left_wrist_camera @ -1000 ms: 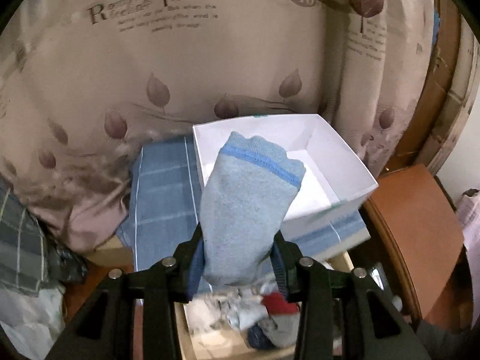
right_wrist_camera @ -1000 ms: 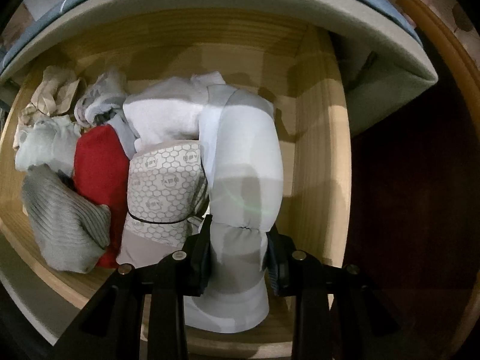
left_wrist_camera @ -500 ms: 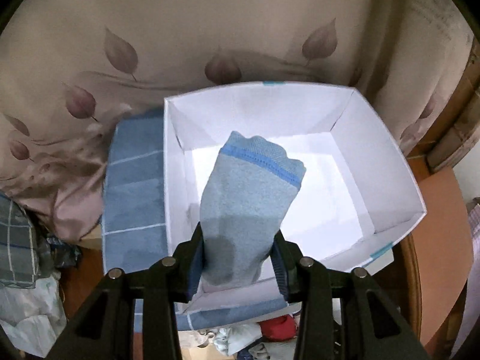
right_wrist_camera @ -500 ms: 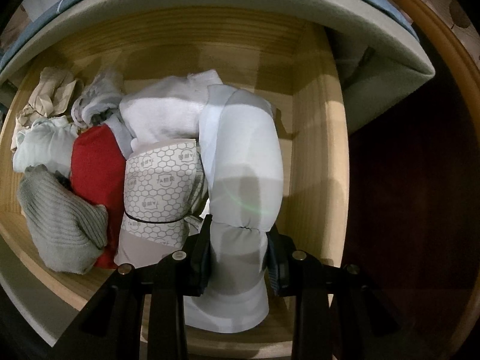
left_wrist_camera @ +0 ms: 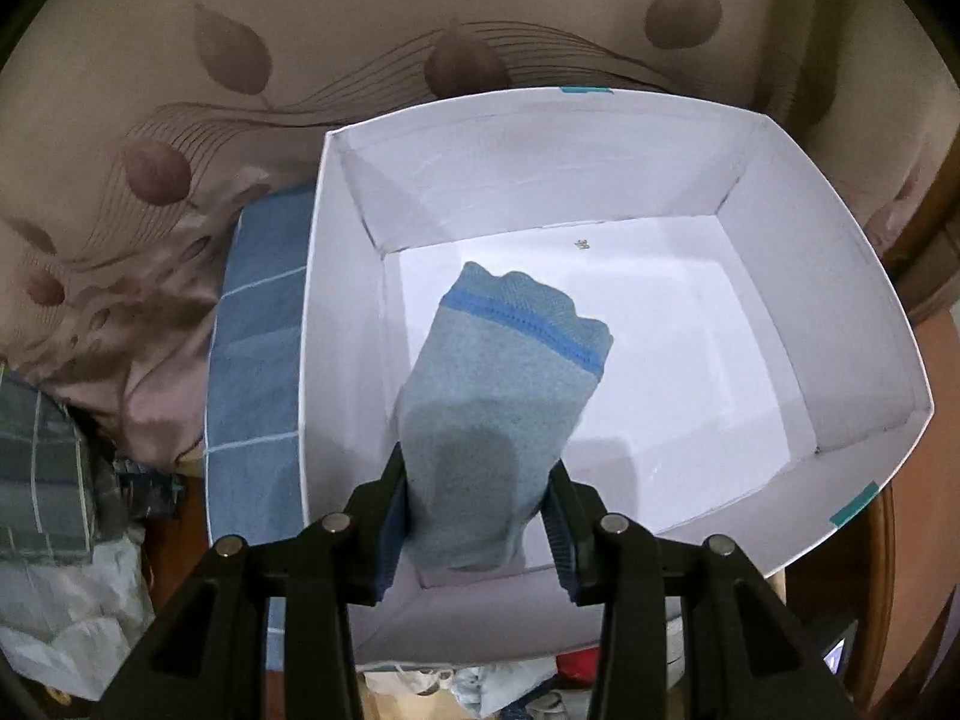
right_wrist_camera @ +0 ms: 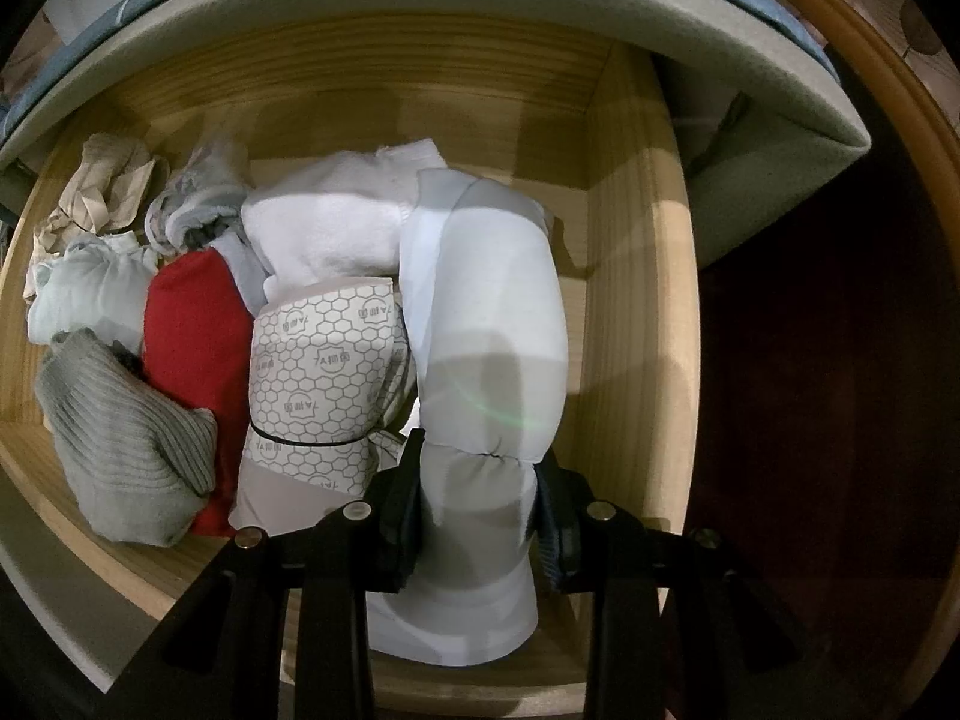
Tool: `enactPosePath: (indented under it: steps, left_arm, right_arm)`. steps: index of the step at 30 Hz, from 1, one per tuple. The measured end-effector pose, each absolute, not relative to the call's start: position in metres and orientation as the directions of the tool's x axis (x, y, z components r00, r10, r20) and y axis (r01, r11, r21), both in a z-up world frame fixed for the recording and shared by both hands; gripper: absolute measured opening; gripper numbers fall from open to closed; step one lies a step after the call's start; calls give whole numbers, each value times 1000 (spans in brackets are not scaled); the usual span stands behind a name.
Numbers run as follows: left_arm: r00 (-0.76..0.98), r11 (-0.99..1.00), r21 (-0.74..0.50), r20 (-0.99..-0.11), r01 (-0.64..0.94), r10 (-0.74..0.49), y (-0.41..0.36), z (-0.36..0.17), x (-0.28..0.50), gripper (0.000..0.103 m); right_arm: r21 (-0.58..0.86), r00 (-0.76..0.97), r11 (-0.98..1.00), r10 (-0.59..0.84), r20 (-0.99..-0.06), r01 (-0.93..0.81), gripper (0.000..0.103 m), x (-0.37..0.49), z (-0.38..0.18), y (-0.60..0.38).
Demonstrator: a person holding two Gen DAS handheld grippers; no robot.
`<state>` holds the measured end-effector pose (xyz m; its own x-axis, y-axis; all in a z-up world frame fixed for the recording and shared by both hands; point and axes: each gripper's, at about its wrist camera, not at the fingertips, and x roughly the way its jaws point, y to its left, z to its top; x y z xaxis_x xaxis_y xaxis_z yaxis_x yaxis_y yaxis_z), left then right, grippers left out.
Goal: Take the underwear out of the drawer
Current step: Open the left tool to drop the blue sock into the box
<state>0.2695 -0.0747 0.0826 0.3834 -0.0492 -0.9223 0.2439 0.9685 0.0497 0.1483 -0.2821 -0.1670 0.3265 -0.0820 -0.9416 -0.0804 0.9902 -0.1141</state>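
The left gripper (left_wrist_camera: 477, 516) is clamped on a rolled blue piece (left_wrist_camera: 504, 402), held nose-down over the white box (left_wrist_camera: 864, 252). That box sits on a blue cloth (left_wrist_camera: 255, 360) against the leaf-print bedding (left_wrist_camera: 300, 48), so it looks to be where the drawer's things are collected. The roll hangs over the box's near left part, above the bare floor, which suits a straight drop.

The right gripper (right_wrist_camera: 480, 516) is closed on a pale grey roll (right_wrist_camera: 492, 324) at the right side of the wooden drawer (right_wrist_camera: 636, 300). It grips low on the near end, probably so the whole bundle lifts clear in one piece. To its left more underwear is packed tightly: a honeycomb piece (right_wrist_camera: 324, 384), a red one (right_wrist_camera: 195, 348), a ribbed grey one (right_wrist_camera: 120, 450) and white ones further back.
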Motion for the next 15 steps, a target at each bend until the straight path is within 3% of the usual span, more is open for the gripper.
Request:
enactPosePath:
  steps: [15]
  left_arm:
    - [368,987,79,-930,137,23,-64,86,249,41]
  right_arm:
    - [-133,326,987,-97,-940,-92,30,150,-165,-277]
